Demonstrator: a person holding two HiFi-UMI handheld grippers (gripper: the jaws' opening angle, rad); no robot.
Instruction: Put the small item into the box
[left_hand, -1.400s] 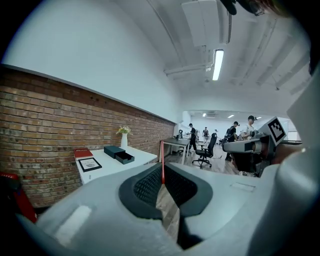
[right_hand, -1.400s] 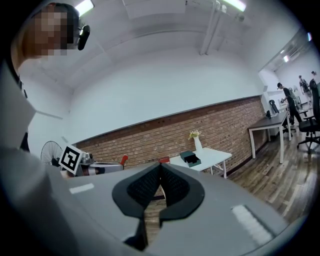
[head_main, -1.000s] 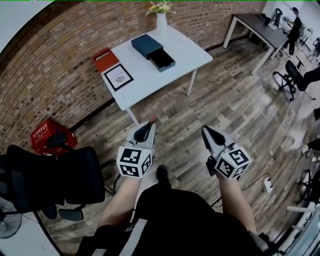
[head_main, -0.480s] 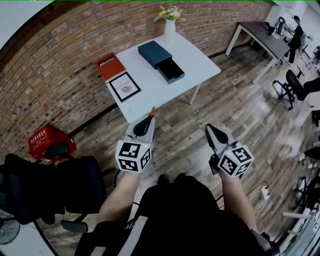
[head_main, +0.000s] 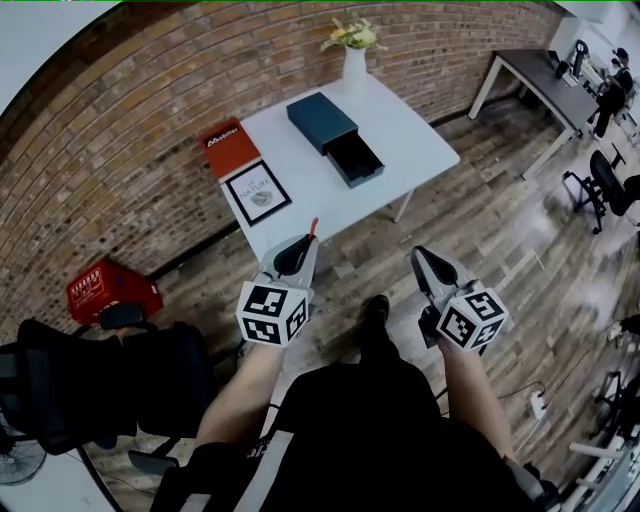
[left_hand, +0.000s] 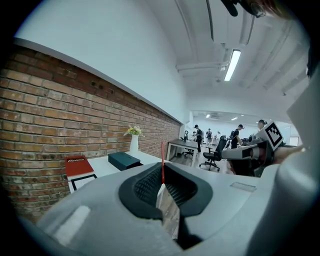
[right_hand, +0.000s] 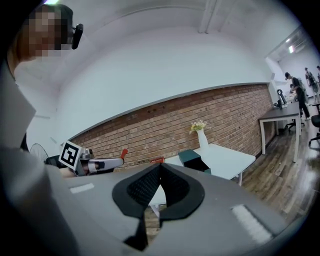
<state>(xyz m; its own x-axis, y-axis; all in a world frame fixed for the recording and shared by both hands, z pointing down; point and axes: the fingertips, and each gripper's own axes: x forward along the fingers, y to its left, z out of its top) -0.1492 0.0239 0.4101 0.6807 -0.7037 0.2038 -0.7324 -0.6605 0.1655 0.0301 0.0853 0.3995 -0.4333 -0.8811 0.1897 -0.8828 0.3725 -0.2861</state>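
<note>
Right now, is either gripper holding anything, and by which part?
Left gripper grips a thin small item by its pale lower end, red tip sticking out; right gripper is shut, empty.

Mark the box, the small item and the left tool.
box (head_main: 322, 122), head view, closed lid.
small item (left_hand: 162, 165), left gripper view, red strip.
left tool (head_main: 305, 242), head view, between its fingertips.

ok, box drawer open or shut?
Open. Head view shows the drawer slid out of the dark box on the white table, its dark inside exposed.
</note>
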